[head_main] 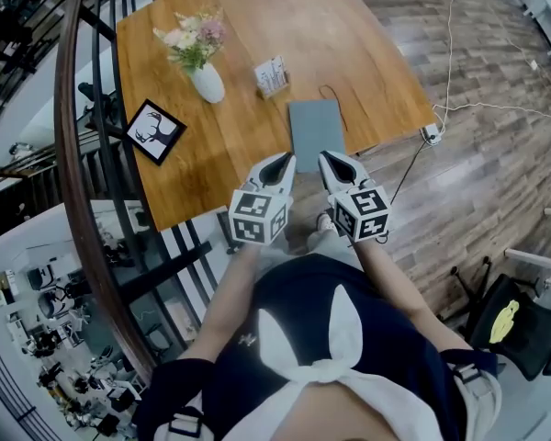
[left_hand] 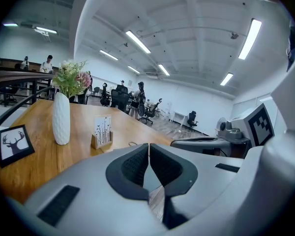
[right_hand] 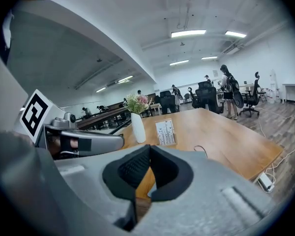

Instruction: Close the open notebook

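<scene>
The notebook (head_main: 315, 129) lies closed on the wooden table (head_main: 349, 35). The left gripper (head_main: 280, 165) and right gripper (head_main: 336, 163) hang beside its near edge. All 2 are clenched on nothing.

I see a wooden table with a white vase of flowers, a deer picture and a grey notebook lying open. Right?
Not quite: the head view shows the grey notebook lying closed. The white vase of flowers and the deer picture are on the wooden table.
</scene>
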`<action>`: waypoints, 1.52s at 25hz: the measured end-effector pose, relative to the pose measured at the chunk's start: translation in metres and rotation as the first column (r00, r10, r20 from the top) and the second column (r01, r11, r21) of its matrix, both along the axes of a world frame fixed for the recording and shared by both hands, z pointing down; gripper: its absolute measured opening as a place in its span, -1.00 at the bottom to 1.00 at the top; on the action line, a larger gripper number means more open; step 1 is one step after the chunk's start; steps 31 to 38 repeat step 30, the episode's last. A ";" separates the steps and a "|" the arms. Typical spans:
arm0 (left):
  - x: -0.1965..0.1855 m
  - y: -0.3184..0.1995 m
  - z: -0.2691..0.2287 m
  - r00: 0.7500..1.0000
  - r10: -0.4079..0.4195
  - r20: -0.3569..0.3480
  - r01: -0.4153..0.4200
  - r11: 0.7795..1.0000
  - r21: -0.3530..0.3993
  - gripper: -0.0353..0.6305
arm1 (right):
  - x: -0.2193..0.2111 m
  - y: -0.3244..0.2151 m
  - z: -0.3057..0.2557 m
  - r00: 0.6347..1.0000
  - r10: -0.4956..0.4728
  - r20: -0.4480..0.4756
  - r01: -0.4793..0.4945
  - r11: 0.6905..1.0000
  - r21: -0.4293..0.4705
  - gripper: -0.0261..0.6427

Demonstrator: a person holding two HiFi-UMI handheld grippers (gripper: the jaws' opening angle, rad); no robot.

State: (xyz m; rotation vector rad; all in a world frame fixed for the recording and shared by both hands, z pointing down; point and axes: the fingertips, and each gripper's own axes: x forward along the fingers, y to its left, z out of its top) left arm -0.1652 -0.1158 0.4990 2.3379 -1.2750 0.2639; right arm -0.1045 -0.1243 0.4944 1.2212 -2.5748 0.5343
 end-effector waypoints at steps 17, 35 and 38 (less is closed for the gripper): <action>0.008 0.006 0.004 1.000 -0.006 0.003 0.006 1.000 -0.008 -0.82 | -0.001 0.009 0.005 0.999 -0.029 -0.036 0.029 1.000 -0.007 -0.93; 0.005 0.009 0.010 1.000 -0.019 0.003 0.020 1.000 -0.022 -0.82 | 0.002 0.012 0.012 0.998 -0.026 -0.049 0.025 0.999 -0.025 -0.93; 0.005 0.009 0.010 1.000 -0.019 0.003 0.020 1.000 -0.022 -0.82 | 0.002 0.012 0.012 0.998 -0.026 -0.049 0.025 0.999 -0.025 -0.93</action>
